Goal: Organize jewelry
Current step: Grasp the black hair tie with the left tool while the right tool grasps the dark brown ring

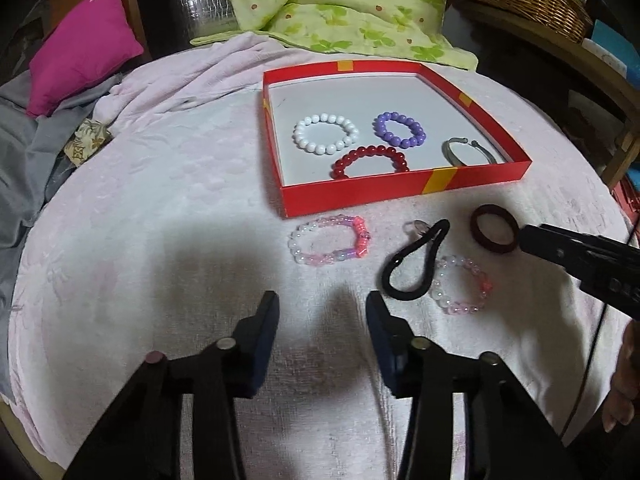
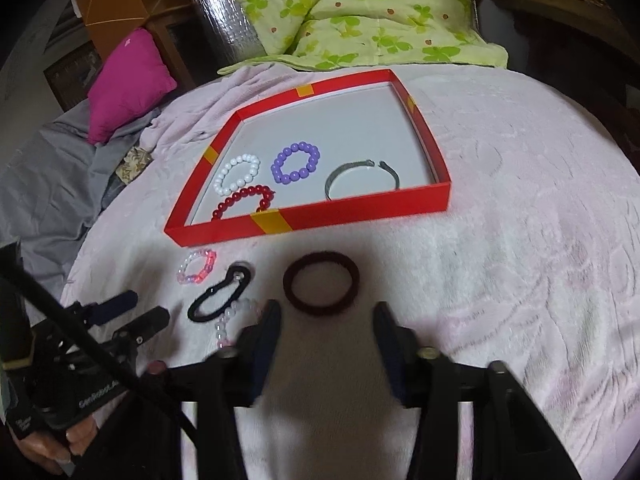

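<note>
- The left tongs point(image 1: 322, 304) hang over the pale pink blanket point(image 1: 160, 200) on the bed, their pads apart with nothing between them; bare blanket and shadow lie below.
- The right tongs point(image 2: 328, 312) also stand apart and empty, pointing down at the blanket just short of the dark red hair band point(image 2: 321, 283), which lies flat and untouched.
- Just beyond the left tongs lie a black hair tie point(image 1: 414, 260) in a loop and, touching it on the right, a clear and pink bead bracelet point(image 1: 460, 284).
- Left of the hair tie, close to the box's near wall, lies a second pink and clear bead bracelet point(image 1: 328, 240).
- The red box point(image 1: 360, 192) with yellow tape marks sits further back on the blanket.
- Inside it, near the front wall: a red bead bracelet point(image 1: 370, 160), and to the right a silver open bangle point(image 1: 468, 150).
- Behind those: a white bead bracelet point(image 1: 326, 134) and a purple bead bracelet point(image 1: 400, 130), apart from each other.
- Farthest back are a green flowered quilt point(image 1: 340, 4) and a magenta pillow point(image 1: 84, 48).
</note>
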`<state>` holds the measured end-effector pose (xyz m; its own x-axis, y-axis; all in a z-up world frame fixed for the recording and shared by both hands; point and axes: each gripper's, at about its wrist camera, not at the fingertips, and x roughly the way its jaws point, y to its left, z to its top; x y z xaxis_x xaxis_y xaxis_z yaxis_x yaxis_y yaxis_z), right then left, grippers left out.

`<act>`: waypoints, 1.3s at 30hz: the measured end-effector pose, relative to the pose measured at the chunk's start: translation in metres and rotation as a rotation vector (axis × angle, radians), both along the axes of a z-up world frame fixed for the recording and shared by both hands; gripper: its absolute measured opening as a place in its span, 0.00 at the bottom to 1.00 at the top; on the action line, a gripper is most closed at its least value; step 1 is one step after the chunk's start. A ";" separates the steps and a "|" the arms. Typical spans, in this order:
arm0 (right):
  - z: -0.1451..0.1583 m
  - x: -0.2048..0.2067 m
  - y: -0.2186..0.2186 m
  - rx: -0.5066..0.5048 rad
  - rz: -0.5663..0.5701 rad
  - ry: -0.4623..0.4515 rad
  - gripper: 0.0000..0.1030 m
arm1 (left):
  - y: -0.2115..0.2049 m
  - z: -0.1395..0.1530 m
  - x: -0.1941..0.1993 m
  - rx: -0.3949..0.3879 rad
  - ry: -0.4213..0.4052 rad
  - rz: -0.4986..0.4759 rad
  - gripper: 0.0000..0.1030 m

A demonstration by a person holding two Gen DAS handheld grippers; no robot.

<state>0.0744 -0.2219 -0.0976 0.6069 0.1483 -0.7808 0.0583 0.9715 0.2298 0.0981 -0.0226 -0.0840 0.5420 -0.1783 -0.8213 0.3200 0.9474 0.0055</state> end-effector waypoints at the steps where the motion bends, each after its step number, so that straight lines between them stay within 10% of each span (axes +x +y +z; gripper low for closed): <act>1: -0.001 0.003 0.000 -0.003 -0.006 0.000 0.35 | 0.000 0.001 0.000 -0.009 -0.001 -0.003 0.43; 11: -0.016 0.020 -0.005 -0.059 -0.056 0.038 0.07 | -0.003 0.000 0.004 -0.038 0.020 -0.007 0.43; 35: -0.002 -0.009 -0.036 0.034 -0.093 0.026 0.07 | -0.051 -0.004 0.026 -0.176 0.068 -0.159 0.43; 39: -0.004 -0.008 -0.034 0.045 -0.092 0.033 0.07 | -0.055 -0.007 0.029 -0.183 0.078 -0.183 0.26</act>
<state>0.0662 -0.2561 -0.1014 0.5938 0.1282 -0.7943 0.1551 0.9505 0.2693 0.1274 -0.0780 -0.0910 0.4237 -0.4170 -0.8041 0.4790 0.8566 -0.1918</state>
